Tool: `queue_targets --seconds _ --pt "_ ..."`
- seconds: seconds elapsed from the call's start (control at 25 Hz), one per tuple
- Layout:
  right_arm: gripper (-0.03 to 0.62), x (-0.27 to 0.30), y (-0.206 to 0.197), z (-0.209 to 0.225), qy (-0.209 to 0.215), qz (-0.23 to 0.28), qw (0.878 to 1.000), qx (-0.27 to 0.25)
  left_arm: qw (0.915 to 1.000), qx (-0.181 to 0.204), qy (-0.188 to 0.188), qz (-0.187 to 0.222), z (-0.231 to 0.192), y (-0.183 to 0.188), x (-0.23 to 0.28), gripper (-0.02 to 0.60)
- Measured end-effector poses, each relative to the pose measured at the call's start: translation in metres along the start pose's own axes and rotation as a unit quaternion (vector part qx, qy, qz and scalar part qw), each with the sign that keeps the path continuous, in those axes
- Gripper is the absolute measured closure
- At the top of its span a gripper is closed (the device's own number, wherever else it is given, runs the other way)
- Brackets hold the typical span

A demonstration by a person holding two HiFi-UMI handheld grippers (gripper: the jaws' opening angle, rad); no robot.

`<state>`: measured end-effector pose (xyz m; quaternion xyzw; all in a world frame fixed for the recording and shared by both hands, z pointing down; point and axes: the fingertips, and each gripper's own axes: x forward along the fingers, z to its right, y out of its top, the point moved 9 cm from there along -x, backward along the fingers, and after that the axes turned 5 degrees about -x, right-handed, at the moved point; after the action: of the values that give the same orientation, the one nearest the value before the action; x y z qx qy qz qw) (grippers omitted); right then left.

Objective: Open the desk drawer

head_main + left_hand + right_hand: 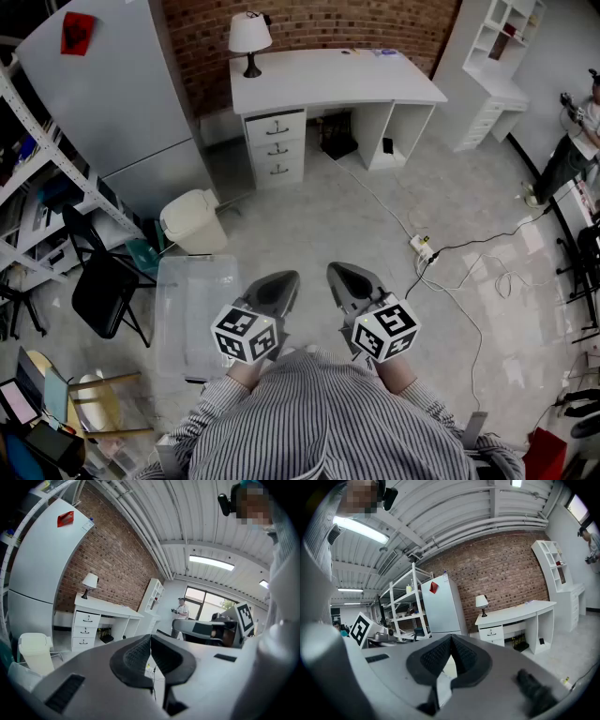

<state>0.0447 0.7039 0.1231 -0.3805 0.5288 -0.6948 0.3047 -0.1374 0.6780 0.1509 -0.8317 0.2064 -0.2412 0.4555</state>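
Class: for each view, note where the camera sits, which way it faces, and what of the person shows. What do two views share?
Head view: on the head, facing steeply down at floor and desk; striped shirt, left gripper, right gripper show.
Left gripper view: on the left gripper, along its shut jaws towards the desk; right gripper at right.
Right gripper view: on the right gripper, along its shut jaws towards the desk; left gripper at left.
Shared: both gripper views show the lamp on the desk.
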Motion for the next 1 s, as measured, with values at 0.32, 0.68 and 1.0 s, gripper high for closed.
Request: queue_targets --seconds 0.32,0.68,1.0 --pt "0.577 0.001 -0.005 0.001 0.024 -0.005 1.0 0.001 0.9999 -0.003 -0.008 0.007 0.005 -0.003 0.008 0.568" --pt "0.577 -0.004 -0.013 0.004 0.007 -0.016 1.0 -0.003 1.0 0.006 0.0 0.003 0.007 -0.012 0.013 0.568" --pt "0.577 -0.004 -0.015 0.022 0.026 -0.021 0.999 0.018 1.0 -0.002 0.007 -0.001 0.013 -0.016 0.034 0.568"
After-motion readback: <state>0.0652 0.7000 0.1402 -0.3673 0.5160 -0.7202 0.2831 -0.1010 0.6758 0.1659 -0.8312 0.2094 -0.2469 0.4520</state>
